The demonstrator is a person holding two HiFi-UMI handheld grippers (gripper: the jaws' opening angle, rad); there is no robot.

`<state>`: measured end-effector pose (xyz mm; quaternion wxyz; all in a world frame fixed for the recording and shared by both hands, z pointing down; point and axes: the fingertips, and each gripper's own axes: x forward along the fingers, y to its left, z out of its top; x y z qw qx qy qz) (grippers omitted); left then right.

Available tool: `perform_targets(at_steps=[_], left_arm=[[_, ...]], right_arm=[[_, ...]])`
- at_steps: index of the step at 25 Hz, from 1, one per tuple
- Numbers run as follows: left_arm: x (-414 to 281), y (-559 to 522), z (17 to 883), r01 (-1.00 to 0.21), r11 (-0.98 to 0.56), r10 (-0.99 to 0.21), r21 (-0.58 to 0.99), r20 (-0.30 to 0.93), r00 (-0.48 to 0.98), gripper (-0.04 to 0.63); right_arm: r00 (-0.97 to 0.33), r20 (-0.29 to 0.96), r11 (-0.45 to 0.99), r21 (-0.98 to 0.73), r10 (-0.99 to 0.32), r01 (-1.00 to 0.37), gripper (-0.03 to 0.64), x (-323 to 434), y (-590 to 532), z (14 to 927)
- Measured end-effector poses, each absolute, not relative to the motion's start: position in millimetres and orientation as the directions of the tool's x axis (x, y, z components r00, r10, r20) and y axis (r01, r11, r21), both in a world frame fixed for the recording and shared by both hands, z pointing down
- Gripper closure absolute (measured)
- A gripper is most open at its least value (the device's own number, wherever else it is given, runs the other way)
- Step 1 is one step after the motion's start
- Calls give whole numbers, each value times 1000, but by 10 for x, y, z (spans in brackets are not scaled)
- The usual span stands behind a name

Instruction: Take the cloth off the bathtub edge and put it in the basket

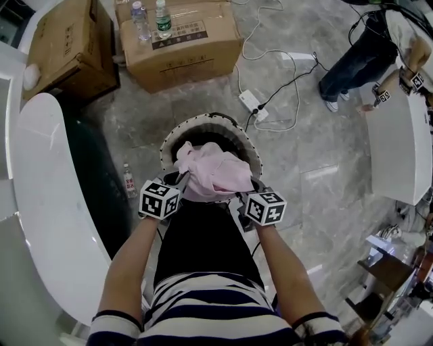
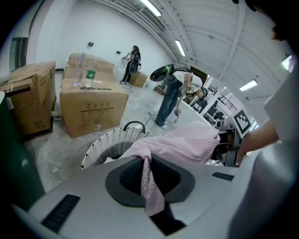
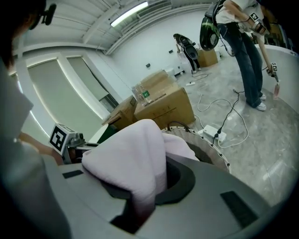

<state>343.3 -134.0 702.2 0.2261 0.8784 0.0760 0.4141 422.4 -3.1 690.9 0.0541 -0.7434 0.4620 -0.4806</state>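
Cloth [image 1: 213, 172], pink and bunched, sits over the white basket [image 1: 177, 132] mouth in my head view, strung between both tools. In the left gripper view, my left hand-held gripper [image 2: 147, 173] is clamped on a thin fold of cloth. In the right gripper view, my right hand-held gripper [image 3: 140, 189] pinches a thicker bunch.

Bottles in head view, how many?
3. A clear bottle and green-label bottle on the middle cardboard box; third bottle on the floor left of the basket. More may be hidden.
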Motion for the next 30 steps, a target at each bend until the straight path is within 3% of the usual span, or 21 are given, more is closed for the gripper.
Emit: perform_targets(at_steps=[6,11,16,21,23,25,28,30], left_arm=[[3437,-1494,7384,-166,-896,245,411,772,587,560],[3530,-1549,7502,-133,-945,188,300,829,527,558],[3535,-1531,7561,-106,-961,170,254,852,496,556],[3420,-1517,7697,-103,-960,190,259,879,436,456],[3412,-1502,7687,-97,-959,199,266,877,437,456],[3421,-1490,7653,-100,-956,207,277,873,443,463],[3464,-1479,7560,-116,-945,218,305,855,471,550],[3490,-1461,7495,-117,-940,226,319,844,486,561]], right_arm=[[48,740,-600,-504,-671,-621,531,4211,-12,7365],[5,782,-596,-471,-623,-650,525,4199,-21,7522],[-10,812,-623,-456,-584,-636,463,4151,56,7589],[-13,822,-628,-445,-569,-638,417,4108,119,7598],[11,819,-639,-439,-574,-632,417,4136,125,7563],[33,814,-646,-434,-580,-628,437,4151,120,7530],[65,810,-656,-422,-582,-625,544,4153,107,7482],[69,802,-656,-432,-593,-619,565,4132,83,7438]])
